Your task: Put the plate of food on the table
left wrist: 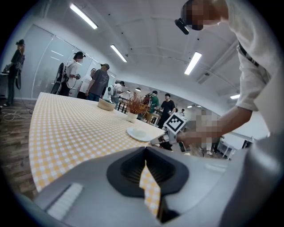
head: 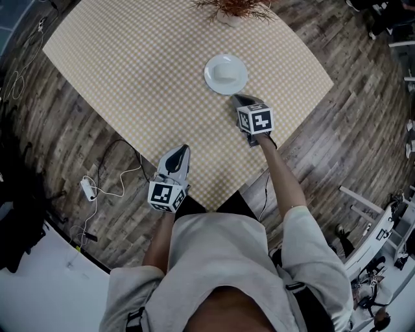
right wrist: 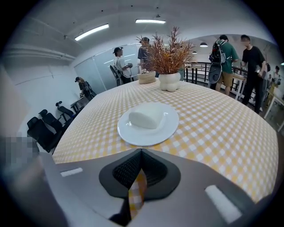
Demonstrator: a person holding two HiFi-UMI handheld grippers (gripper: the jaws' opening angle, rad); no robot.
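Observation:
A white plate [head: 225,85] with a pale white block of food [head: 227,70] rests flat on the yellow checked table [head: 130,71], toward its far right side. My right gripper [head: 236,98] is just short of the plate's near rim, apart from it, jaws shut with nothing between them. In the right gripper view the plate [right wrist: 133,135] and the food [right wrist: 145,116] lie directly beyond the closed tips of the right gripper [right wrist: 141,150]. My left gripper [head: 183,150] hovers over the table's near edge, also shut and empty; in the left gripper view the plate [left wrist: 138,134] sits far ahead.
A white vase with dried branches [head: 232,10] stands at the table's far edge, beyond the plate, and a woven basket [right wrist: 147,77] sits farther back. A cable and power strip [head: 87,189] lie on the wooden floor at left. Several people stand around the room.

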